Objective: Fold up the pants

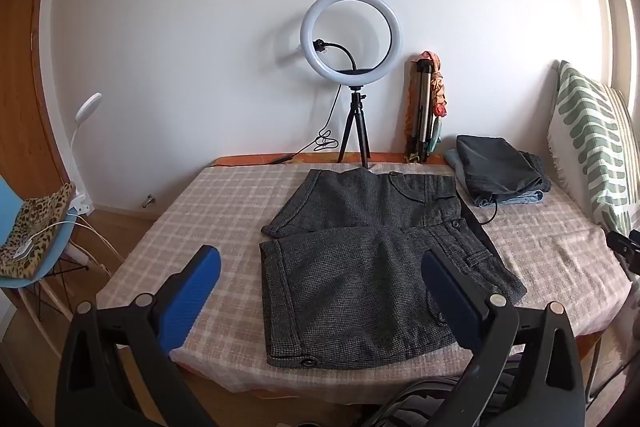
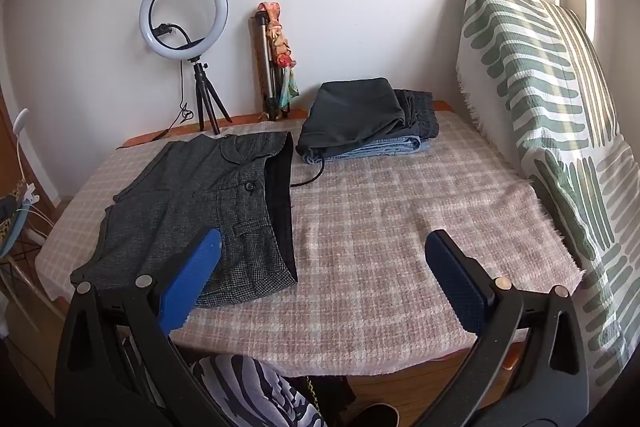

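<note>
Shorts (image 1: 372, 267) lie flat across the table's (image 1: 200, 203) near-left edge. Left gripper (image 1: 320, 291) and right gripper (image 2: 320, 279) hover with fingers apart, holding nothing. Bare checked cloth (image 2: 400, 227) spreads rightward.

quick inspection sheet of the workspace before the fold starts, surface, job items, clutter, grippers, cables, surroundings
surface: table under a pink checked cloth, slightly wrinkled near the right edge.
job's things: grey tweed shorts spread flat, unfolded, legs toward the left, waistband toward the right.
clutter: folded clothes stack at the far right corner; lit ring light on a small tripod at the far edge; folded tripod leaning on the wall.
grippers: left gripper open, above the shorts, holding nothing; right gripper open, holding nothing.
cables: black cord running from under the stack toward the shorts; ring light cable coiled by the wall.
surroundings: green-patterned cushion on the right; blue chair on the left.
</note>
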{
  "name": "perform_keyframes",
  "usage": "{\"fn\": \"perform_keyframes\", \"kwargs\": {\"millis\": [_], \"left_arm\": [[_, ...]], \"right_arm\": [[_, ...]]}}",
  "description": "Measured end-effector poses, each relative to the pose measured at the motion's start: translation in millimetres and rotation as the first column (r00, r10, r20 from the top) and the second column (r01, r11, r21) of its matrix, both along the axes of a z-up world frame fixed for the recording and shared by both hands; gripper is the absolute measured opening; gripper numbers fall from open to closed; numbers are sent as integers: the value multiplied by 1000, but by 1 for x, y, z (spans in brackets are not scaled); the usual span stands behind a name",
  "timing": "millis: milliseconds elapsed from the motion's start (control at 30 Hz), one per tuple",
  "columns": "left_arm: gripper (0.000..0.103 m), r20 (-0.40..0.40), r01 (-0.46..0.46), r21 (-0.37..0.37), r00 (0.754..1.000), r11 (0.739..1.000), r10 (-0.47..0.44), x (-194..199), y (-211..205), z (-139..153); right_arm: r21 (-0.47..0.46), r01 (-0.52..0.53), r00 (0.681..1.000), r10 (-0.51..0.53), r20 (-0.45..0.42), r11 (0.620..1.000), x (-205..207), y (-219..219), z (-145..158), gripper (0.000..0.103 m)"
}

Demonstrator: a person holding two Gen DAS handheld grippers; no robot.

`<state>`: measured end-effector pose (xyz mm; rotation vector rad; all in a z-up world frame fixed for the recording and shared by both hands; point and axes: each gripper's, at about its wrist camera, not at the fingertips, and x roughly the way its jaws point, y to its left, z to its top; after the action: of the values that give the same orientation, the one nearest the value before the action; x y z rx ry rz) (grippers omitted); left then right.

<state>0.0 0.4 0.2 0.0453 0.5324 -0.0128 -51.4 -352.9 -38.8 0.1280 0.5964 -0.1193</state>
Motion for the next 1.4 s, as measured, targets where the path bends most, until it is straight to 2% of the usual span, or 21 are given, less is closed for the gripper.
{"fn": "perform_keyframes", "kwargs": {"millis": [333, 1033, 1400], "left_arm": [[101, 3, 1, -4, 1000, 1000, -1, -2, 8, 3], [101, -1, 10, -6, 1000, 1000, -10, -1, -2, -1], [101, -35, 12, 15, 999, 1000, -12, 3, -1, -6]], "right_arm": [[1, -2, 1000, 2, 2, 1000, -1, 2, 1, 103], [9, 0, 1000, 0, -2, 1000, 0, 5, 1, 103], [16, -14, 1000, 14, 0, 1000, 3, 8, -1, 103]]}}
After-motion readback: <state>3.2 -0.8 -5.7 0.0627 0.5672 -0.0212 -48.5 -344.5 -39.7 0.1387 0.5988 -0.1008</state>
